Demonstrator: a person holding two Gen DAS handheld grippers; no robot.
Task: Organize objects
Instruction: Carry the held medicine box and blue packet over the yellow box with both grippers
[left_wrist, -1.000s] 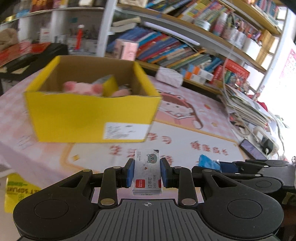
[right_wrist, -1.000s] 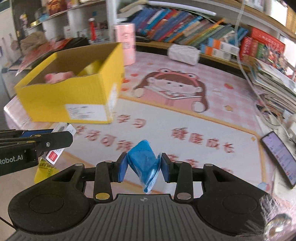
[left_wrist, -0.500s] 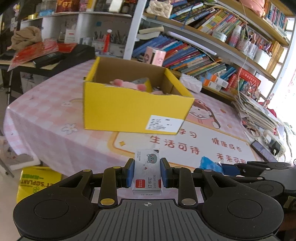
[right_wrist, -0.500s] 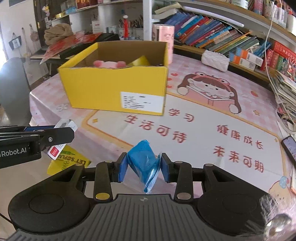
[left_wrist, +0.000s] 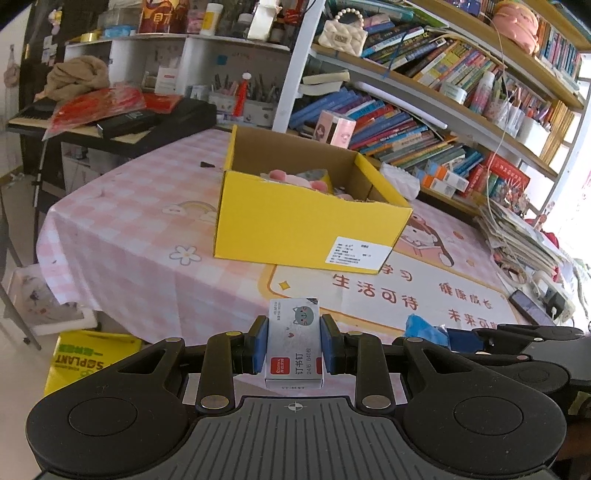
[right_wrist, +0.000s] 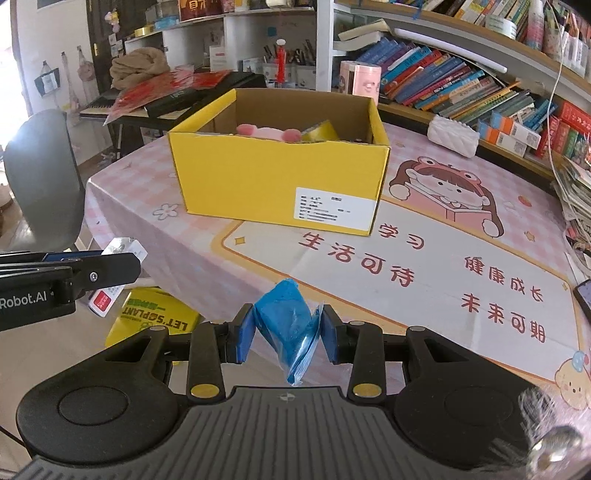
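The left gripper (left_wrist: 294, 345) clamps a small staple box (left_wrist: 294, 343) by its long flat sides; it is stiff, light cardboard, upright, its long axis pointing toward the yellow carton (left_wrist: 310, 218) on the table. The right gripper (right_wrist: 287, 334) pinches a soft, crinkly blue packet (right_wrist: 286, 325) at mid-body, likely slippery, one corner drooping down.

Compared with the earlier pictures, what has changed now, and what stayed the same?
Both grippers drew back from the yellow box, which now looks smaller and farther. Unchanged: the left gripper grips the staple box, the right gripper the blue packet; nothing was released.
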